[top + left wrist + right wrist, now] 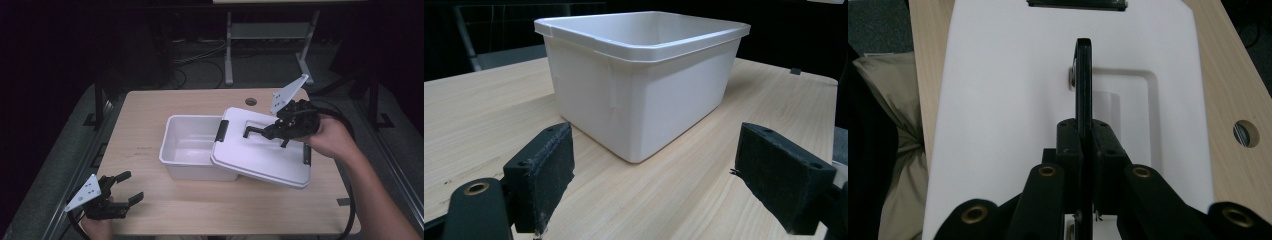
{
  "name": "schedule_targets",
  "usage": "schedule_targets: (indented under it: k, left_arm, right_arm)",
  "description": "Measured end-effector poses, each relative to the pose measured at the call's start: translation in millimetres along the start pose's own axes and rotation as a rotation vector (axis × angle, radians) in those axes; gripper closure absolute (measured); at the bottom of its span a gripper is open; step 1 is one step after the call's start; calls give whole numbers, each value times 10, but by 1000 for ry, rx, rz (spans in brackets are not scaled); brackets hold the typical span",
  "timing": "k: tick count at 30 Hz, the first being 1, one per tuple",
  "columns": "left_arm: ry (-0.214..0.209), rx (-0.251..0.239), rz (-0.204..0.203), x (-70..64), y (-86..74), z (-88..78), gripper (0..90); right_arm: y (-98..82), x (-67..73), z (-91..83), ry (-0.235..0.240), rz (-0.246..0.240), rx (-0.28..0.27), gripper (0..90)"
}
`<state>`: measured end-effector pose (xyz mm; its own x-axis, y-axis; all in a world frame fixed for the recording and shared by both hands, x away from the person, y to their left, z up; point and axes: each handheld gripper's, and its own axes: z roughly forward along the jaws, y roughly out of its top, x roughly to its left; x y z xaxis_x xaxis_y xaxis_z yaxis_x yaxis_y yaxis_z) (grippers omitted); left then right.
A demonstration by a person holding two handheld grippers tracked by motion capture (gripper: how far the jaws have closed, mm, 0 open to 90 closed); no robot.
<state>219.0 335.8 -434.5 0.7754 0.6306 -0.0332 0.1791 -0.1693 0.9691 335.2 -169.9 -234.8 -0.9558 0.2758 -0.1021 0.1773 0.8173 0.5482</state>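
A white plastic bin (190, 145) stands uncovered in the middle of the wooden table (150, 115). Its white lid (260, 155) lies tilted over the bin's right rim and reaches out to the right. My right gripper (280, 131) is shut on the lid's black top handle (255, 131). In the right gripper view the jaws (1083, 145) clamp the thin handle (1083, 75) above the lid (998, 100). My left gripper (131, 186) rests open near the table's front left corner, apart from the bin. The left gripper view has the bin (644, 90) ahead of the open pads (544, 175).
Black latches sit at the lid's two ends (220, 131) (306, 155). A round cable hole (251, 101) is in the table behind the lid. A metal frame (228, 45) stands on the dark floor beyond the table. Bare wood lies left of and in front of the bin.
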Motion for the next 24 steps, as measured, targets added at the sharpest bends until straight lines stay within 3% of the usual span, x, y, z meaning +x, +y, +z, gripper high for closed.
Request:
schedule_targets:
  k: [24]
  left_arm:
    - [-2,2,-3,6,-9,0,157]
  right_arm:
    - [337,-49,227,38,-46,-19,840]
